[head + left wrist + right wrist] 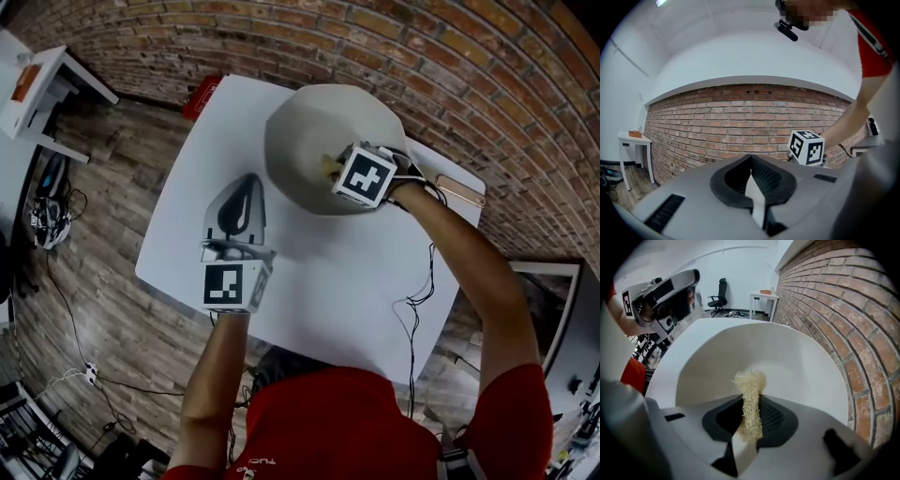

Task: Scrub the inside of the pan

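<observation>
Because the job is to rub the inside of the pan [305, 141], the right tongs [750, 420] reach over its near rim with their jaws clamped on a straw-coloured scrubber [750, 380]. Its frayed end sticks out ahead of the tips, so that the fibre, not the plastic, meets the pan. The pan is wide, pale and bowl-shaped. It stands on the far part of the white surface [328, 281], close to the brick wall [450, 56], and nothing lies in it. The scrubber's end points into the hollow, toward the near inner wall; whether it touches that wall I cannot tell. The left tongs [244, 187] hang above the surface near the pan's left side, apart from it, with jaws together on nothing and aimed at the wall. I judge they are held close so they can brace the rim, since a light pan on a smooth top would likely slide under sideways rubbing. The scrubbing seems at its very start.
</observation>
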The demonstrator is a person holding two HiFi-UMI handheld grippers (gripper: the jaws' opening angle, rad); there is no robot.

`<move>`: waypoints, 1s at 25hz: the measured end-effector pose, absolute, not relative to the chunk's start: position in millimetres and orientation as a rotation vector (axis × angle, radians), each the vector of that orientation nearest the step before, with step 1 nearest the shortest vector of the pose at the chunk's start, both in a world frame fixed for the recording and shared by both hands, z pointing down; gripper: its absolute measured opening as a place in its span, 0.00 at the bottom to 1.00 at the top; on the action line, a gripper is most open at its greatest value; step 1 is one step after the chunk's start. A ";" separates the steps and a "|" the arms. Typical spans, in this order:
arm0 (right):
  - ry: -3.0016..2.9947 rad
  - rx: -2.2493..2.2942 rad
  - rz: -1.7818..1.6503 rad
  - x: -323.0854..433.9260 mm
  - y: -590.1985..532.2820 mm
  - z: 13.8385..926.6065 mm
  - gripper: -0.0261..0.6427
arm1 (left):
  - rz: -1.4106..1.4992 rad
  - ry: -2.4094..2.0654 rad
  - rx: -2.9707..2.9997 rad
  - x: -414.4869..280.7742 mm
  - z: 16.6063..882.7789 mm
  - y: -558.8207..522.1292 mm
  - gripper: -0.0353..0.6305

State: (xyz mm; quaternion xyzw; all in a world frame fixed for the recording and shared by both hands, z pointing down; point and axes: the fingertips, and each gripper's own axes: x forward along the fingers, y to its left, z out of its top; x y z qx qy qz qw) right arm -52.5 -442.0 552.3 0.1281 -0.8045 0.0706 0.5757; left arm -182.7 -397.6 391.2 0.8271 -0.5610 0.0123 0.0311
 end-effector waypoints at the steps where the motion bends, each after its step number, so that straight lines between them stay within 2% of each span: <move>1: -1.875 0.281 0.156 -53.6 -436.0 553.2 0.17 | 0.045 -1.722 2.551 -179.9 391.5 -397.5 0.07; 7: -1.779 0.244 0.106 -47.3 -426.3 566.7 0.17 | 0.034 -1.722 2.565 -169.4 386.8 -397.5 0.07; 25: -1.586 0.472 0.078 20.7 -498.1 570.6 0.17 | 0.059 -1.745 2.527 -186.5 396.3 -402.2 0.07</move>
